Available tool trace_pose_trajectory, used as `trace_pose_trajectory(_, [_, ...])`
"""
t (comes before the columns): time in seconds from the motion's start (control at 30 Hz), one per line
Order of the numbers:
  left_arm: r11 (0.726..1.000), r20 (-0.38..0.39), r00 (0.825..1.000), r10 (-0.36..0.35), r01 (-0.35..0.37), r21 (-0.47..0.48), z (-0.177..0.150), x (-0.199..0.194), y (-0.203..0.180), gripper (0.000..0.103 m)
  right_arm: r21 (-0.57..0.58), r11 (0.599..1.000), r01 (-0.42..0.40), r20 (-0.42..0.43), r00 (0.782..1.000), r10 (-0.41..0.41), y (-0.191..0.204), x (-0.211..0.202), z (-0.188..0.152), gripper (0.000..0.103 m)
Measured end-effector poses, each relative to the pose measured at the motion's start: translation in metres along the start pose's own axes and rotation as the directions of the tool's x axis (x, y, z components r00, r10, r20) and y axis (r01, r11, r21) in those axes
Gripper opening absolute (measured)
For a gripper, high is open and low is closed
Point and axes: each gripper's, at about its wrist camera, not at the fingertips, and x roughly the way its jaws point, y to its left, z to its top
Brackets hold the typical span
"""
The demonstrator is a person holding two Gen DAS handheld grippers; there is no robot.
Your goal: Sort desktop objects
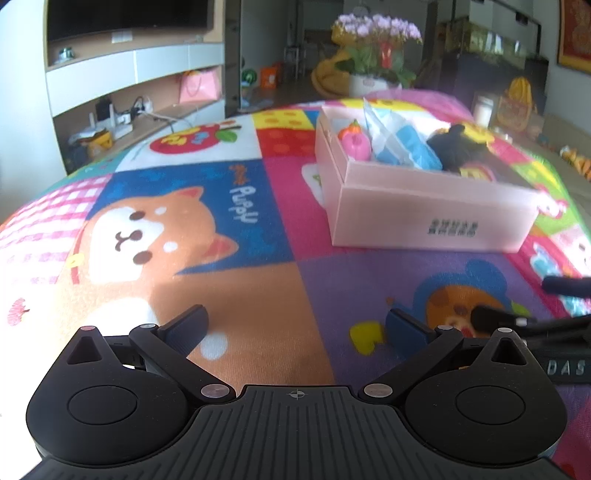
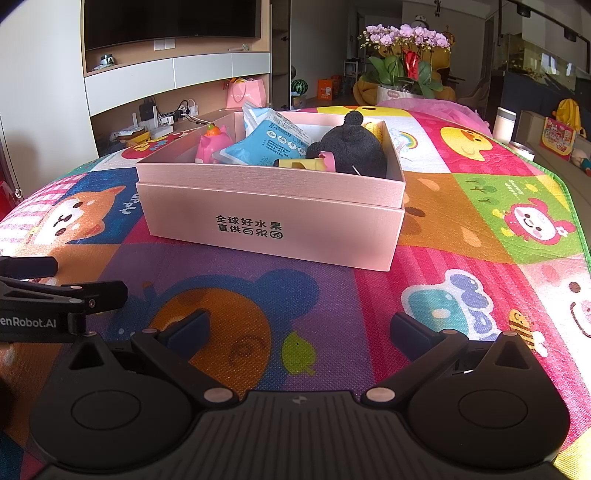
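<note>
A pink cardboard box (image 2: 273,236) stands on the colourful cartoon mat (image 2: 480,206). It holds a pink toy (image 2: 214,146), blue-and-white packets (image 2: 266,144), a dark plush (image 2: 351,151) and a small yellow-and-pink item (image 2: 303,163). The box also shows in the left wrist view (image 1: 432,218), ahead and to the right, with the pink toy (image 1: 356,142), packets (image 1: 402,146) and plush (image 1: 460,147) inside. My left gripper (image 1: 297,326) is open and empty over the mat. My right gripper (image 2: 299,328) is open and empty, in front of the box.
A flower pot with purple orchids (image 2: 402,62) stands beyond the mat's far edge. A shelf unit with a TV (image 2: 173,22) is at the back left. The other gripper's body shows at the left edge (image 2: 40,306) and at the right edge (image 1: 554,325).
</note>
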Motion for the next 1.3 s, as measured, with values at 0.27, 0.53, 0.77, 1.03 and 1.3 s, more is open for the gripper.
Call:
trace_pose_trajectory(0.27, [1.0,0.017,1.0,0.008,-0.008,-0.011,-0.0051,-0.0022,-0.0007,0.103,0.0,1.0,0.0,0.0,1.0,0.0,0.0001,-0.0002,-0.0001,0.103])
trace_pose_trajectory(0.53, [1.0,0.021,1.0,0.02,-0.019,-0.004,-0.0057,-0.0018,-0.0031,0.103,0.0,1.0,0.0,0.0,1.0,0.0,0.0001,-0.0001,0.0,0.103])
trace_pose_trajectory(0.77, [1.0,0.021,1.0,0.019,-0.019,-0.005,-0.0058,-0.0019,-0.0032,0.103,0.0,1.0,0.0,0.0,1.0,0.0,0.0001,0.0,0.0,0.103])
trace_pose_trajectory(1.03, [1.0,0.019,0.999,0.026,-0.026,-0.002,-0.0059,-0.0023,-0.0046,0.103,0.0,1.0,0.0,0.0,1.0,0.0,0.0002,0.0,0.0,0.103])
trace_pose_trajectory(1.3, [1.0,0.018,1.0,0.025,-0.025,-0.002,-0.0058,-0.0023,-0.0045,0.103,0.0,1.0,0.0,0.0,1.0,0.0,0.0001,0.0,0.0,0.103])
